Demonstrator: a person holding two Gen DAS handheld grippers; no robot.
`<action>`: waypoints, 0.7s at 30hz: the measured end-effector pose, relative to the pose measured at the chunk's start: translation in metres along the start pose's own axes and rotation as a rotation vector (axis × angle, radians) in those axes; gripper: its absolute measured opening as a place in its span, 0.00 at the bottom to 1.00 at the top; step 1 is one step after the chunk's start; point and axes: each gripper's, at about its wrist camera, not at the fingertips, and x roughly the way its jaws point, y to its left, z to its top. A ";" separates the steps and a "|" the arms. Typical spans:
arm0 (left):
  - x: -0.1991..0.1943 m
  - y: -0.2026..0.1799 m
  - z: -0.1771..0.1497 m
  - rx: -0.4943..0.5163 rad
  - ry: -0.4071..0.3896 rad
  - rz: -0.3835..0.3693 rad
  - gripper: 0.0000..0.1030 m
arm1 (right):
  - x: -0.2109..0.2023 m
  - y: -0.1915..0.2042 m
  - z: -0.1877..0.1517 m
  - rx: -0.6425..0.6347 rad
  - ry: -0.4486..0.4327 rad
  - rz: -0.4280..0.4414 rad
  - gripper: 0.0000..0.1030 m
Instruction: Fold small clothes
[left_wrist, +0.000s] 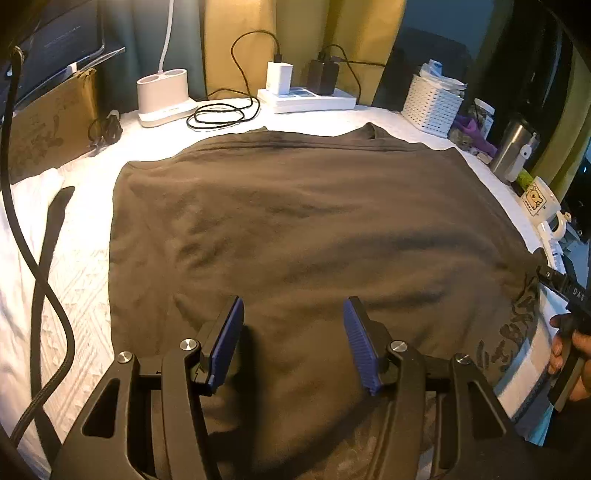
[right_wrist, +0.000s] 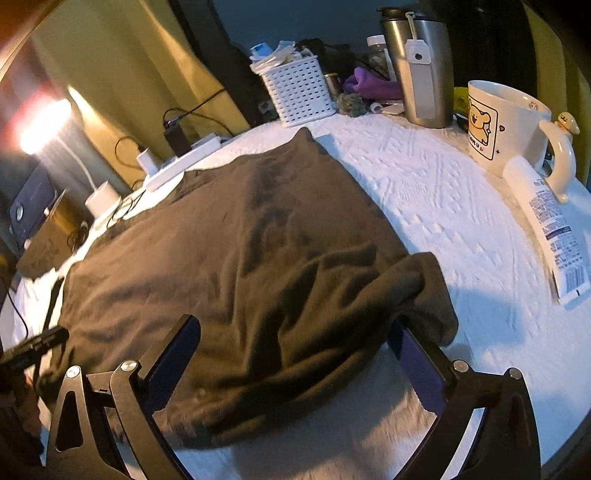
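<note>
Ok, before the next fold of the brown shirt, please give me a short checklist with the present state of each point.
1. Left tool open, above the shirt: ok.
2. Right tool open, at the near hem: ok.
3. Shirt lies flat: not ok, one corner is bunched by the right tool.
4. Mug and tube off the cloth: ok.
5. Cable off the shirt: ok.
6. Cloth already between the right tool's fingers: cannot tell.

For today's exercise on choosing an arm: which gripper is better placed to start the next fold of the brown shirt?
Probably the right gripper: its open fingers straddle the brown shirt's bunched sleeve and near hem. The left gripper, also open, hovers over flat mid-fabric with no edge between its fingers.
</note>
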 end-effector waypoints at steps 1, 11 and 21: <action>0.001 0.001 0.001 0.000 0.002 0.002 0.54 | 0.002 0.001 0.002 -0.001 -0.003 -0.006 1.00; 0.011 0.018 0.014 -0.017 0.021 0.026 0.54 | 0.027 0.020 0.017 -0.094 -0.001 -0.065 0.68; 0.013 0.034 0.023 -0.040 0.010 0.014 0.54 | 0.034 0.030 0.034 -0.123 0.004 -0.046 0.30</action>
